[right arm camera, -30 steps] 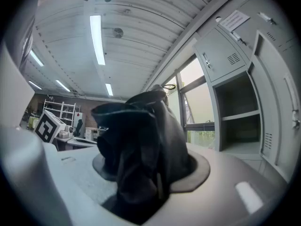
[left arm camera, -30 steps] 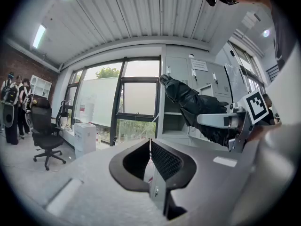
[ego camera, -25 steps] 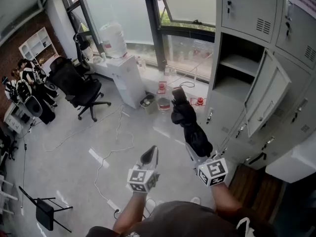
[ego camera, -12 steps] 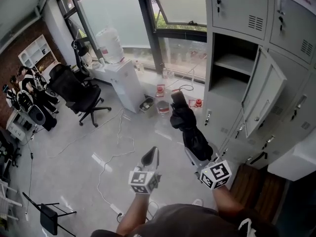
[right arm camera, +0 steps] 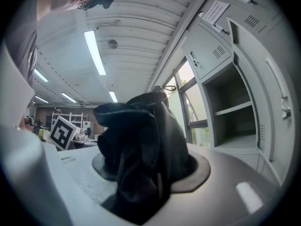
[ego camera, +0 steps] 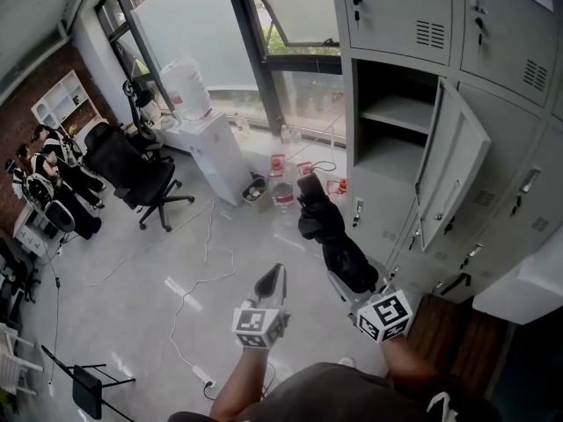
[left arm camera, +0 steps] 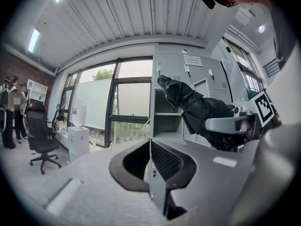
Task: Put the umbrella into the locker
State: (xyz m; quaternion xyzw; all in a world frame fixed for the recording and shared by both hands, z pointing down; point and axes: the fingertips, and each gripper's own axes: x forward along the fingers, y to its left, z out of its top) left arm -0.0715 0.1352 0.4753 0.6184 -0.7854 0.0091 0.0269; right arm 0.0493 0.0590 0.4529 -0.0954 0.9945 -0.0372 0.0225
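A folded black umbrella (ego camera: 330,231) sticks out level from my right gripper (ego camera: 345,287), which is shut on its lower end. Its tip points toward the open locker compartment (ego camera: 387,152), whose grey door (ego camera: 449,178) is swung out to the right. In the right gripper view the umbrella's fabric (right arm camera: 141,145) bulges between the jaws, with the compartment (right arm camera: 235,121) ahead to the right. My left gripper (ego camera: 271,280) hovers to the left of the umbrella, its jaws together with nothing between them. In the left gripper view the umbrella (left arm camera: 197,107) crosses in front of the locker (left arm camera: 165,121).
A water dispenser (ego camera: 207,143) stands by the window. A black office chair (ego camera: 132,170) is to its left. Cables (ego camera: 198,275) trail over the floor, and bottles and a bucket (ego camera: 281,187) sit below the window. People (ego camera: 44,165) stand far left.
Both grippers and the umbrella have moved nearer the lockers. The open compartment now sits closer and more toward the middle of the head view. The grip on the umbrella is unchanged.
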